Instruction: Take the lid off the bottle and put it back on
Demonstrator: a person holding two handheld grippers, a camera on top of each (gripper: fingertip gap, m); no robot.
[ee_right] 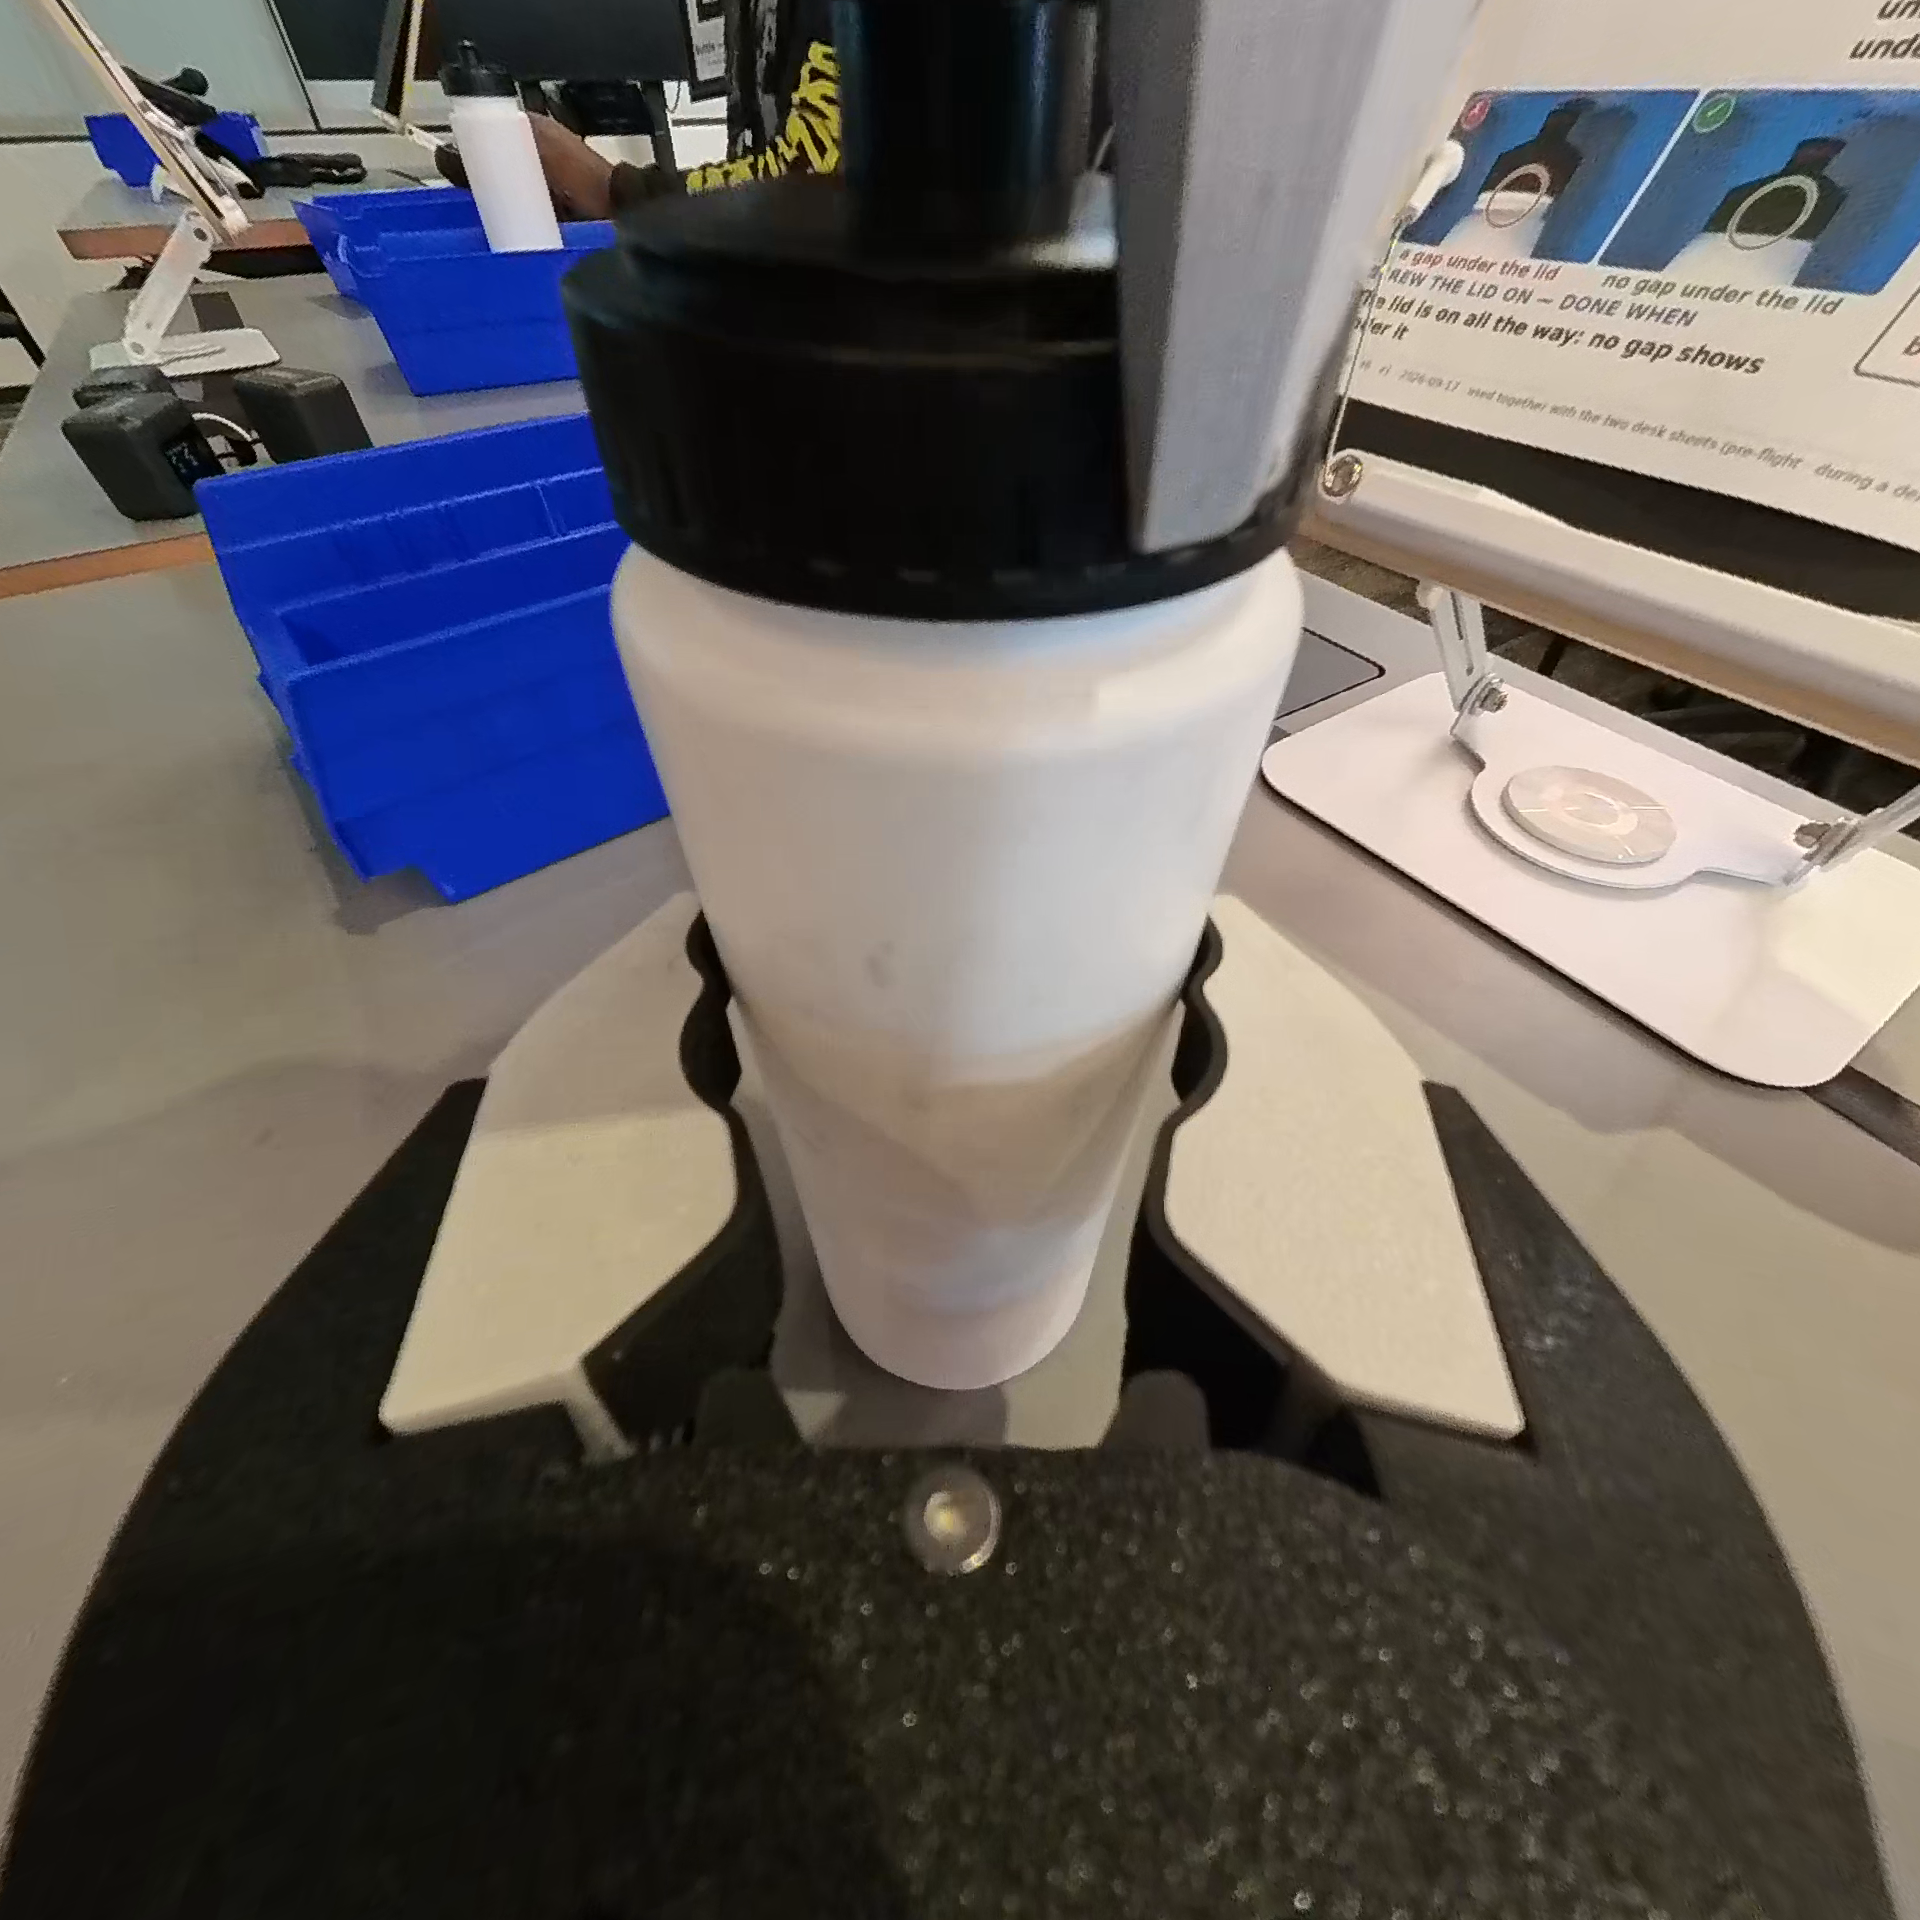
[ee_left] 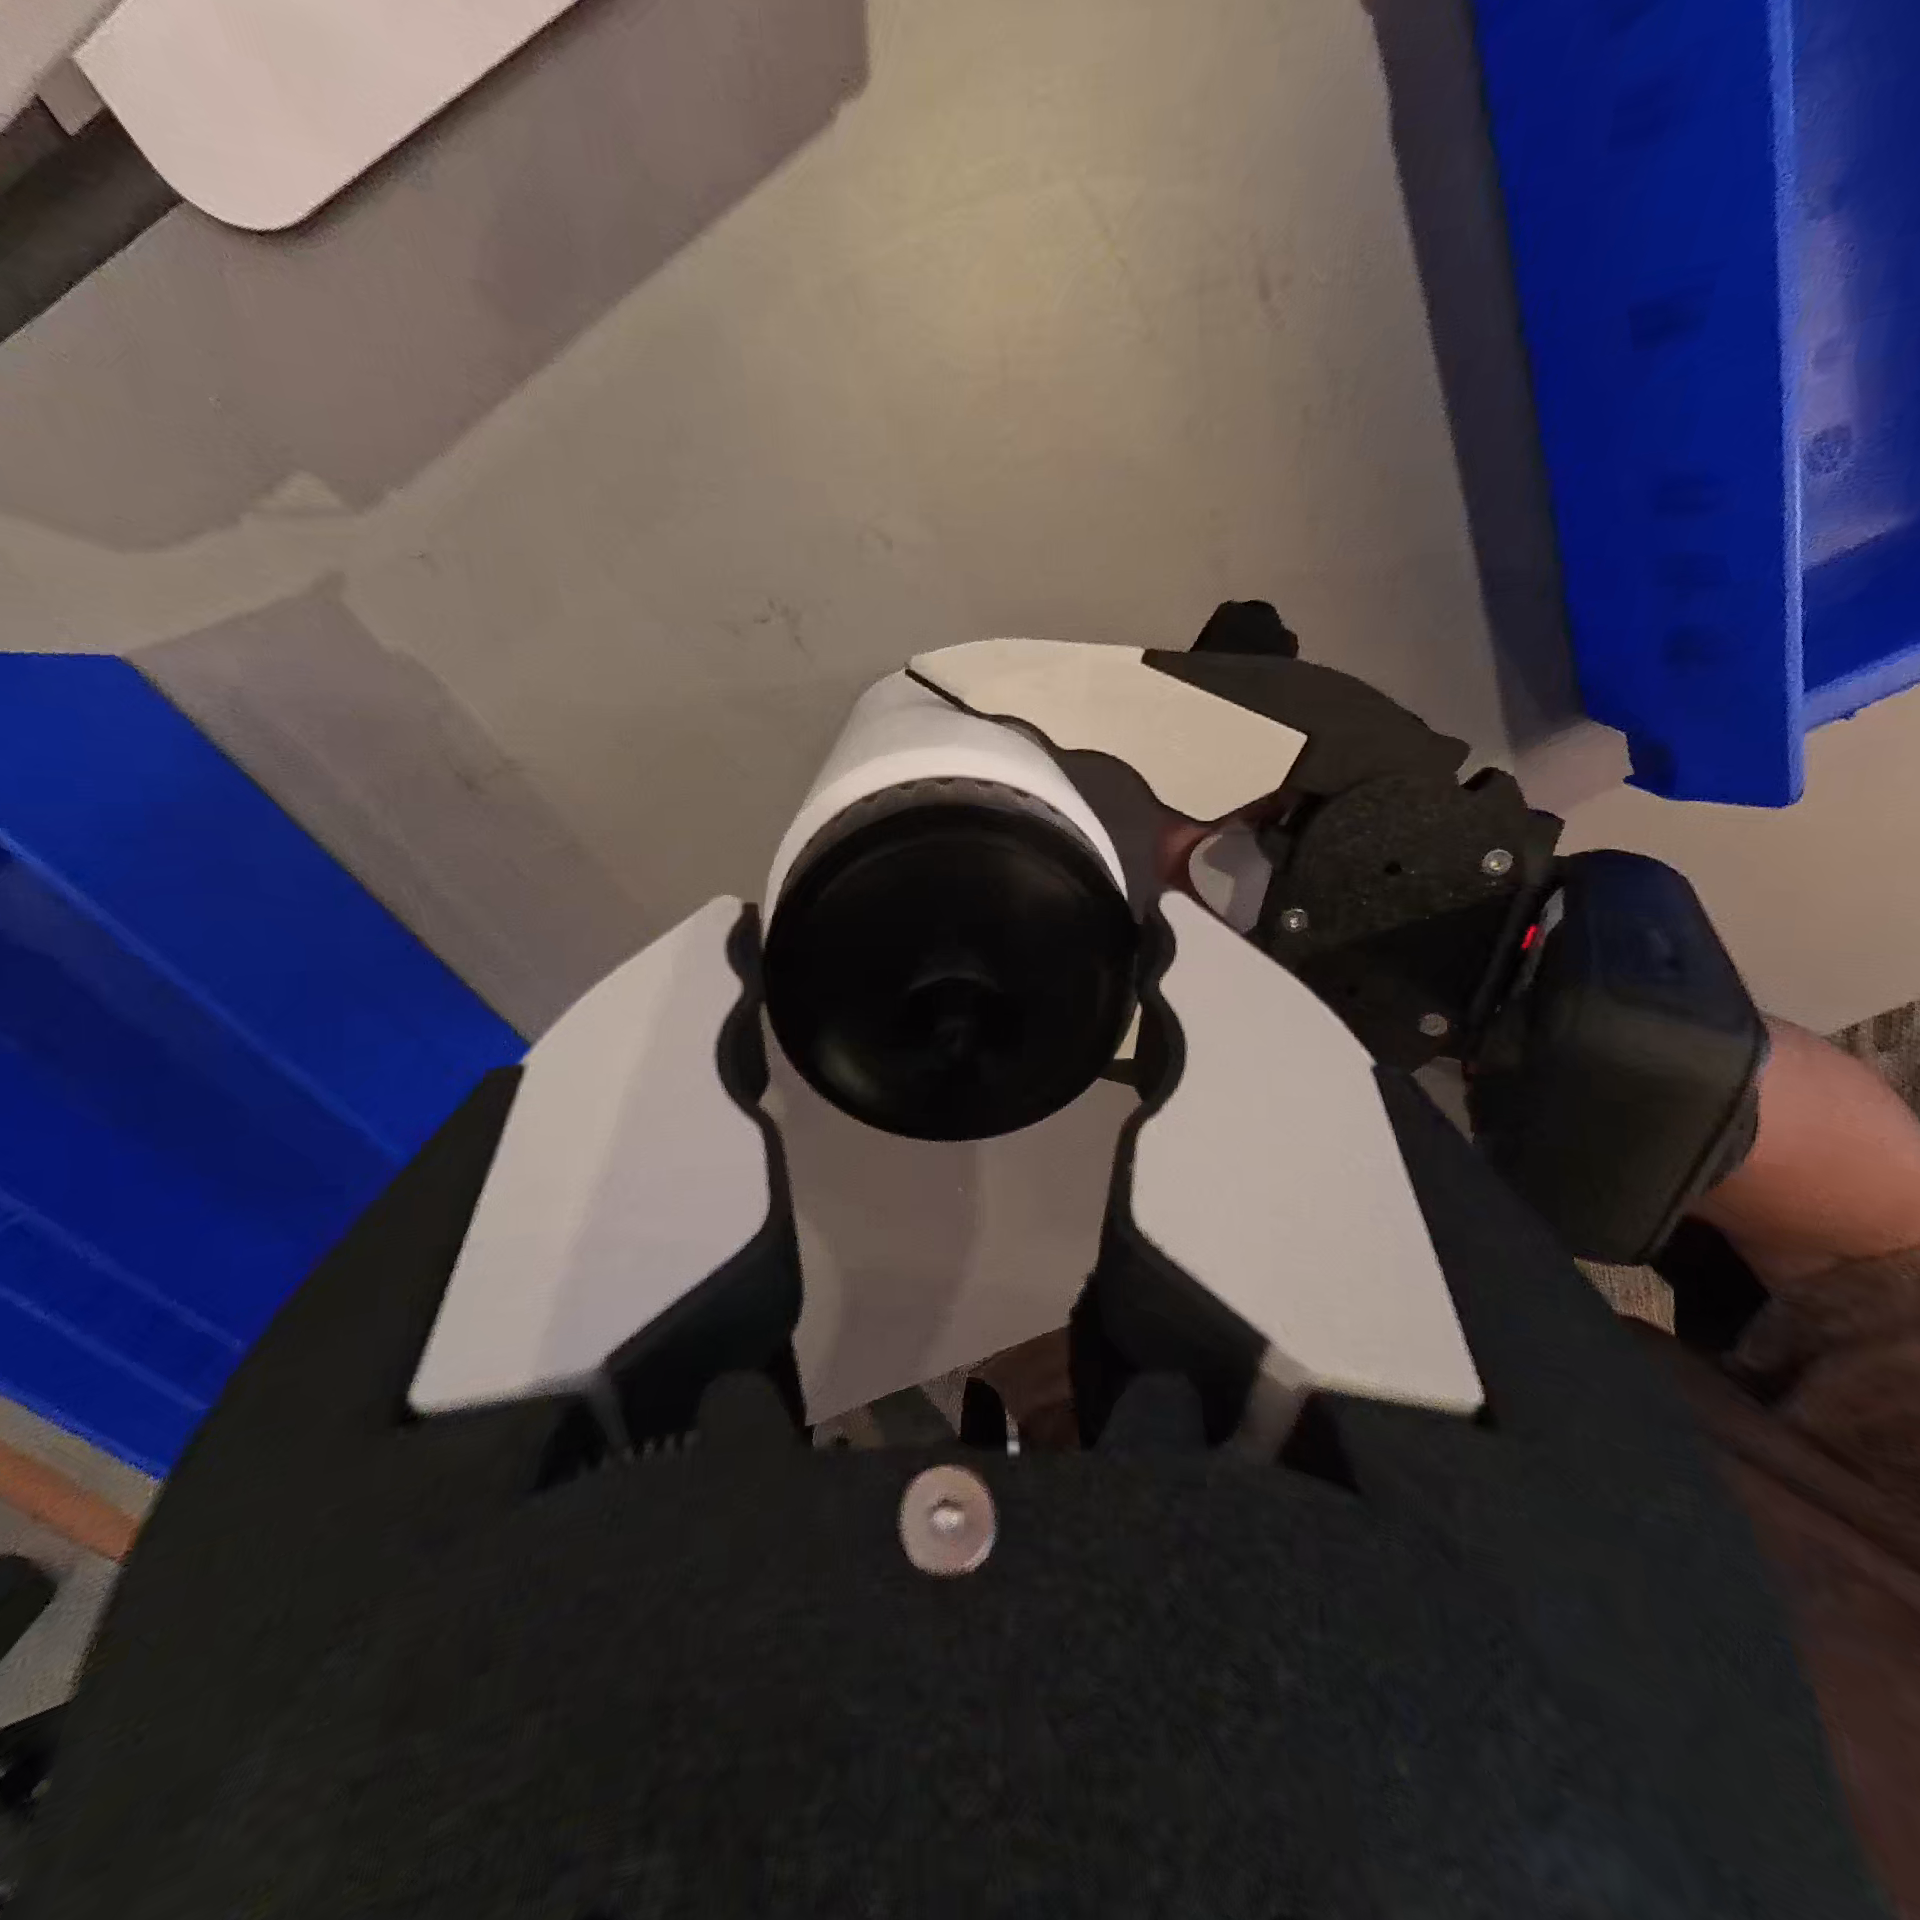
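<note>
A white bottle point(ee_right: 956, 810) with a black screw lid point(ee_right: 831, 416) stands upright on the grey table. My right gripper point(ee_right: 951, 997) is shut on the bottle's lower body, with both pads pressed on its sides. In the left wrist view I look down on the lid point(ee_left: 945, 977) from above. My left gripper point(ee_left: 948, 987) is shut on the lid, one pad on each side of its rim. The bottle's white body point(ee_left: 935, 748) shows beyond it, with a finger of the right gripper point(ee_left: 1091, 707) against it. A left finger point(ee_right: 1216, 260) shows against the lid's right side.
Blue bins stand to the left point(ee_right: 436, 665) and farther back point(ee_right: 457, 291); they also show in the left wrist view point(ee_left: 156, 987) point(ee_left: 1662, 364). A white stand base point(ee_right: 1662, 883) with a printed sheet point(ee_right: 1662, 260) is at the right. Another white bottle point(ee_right: 504, 177) stands far back.
</note>
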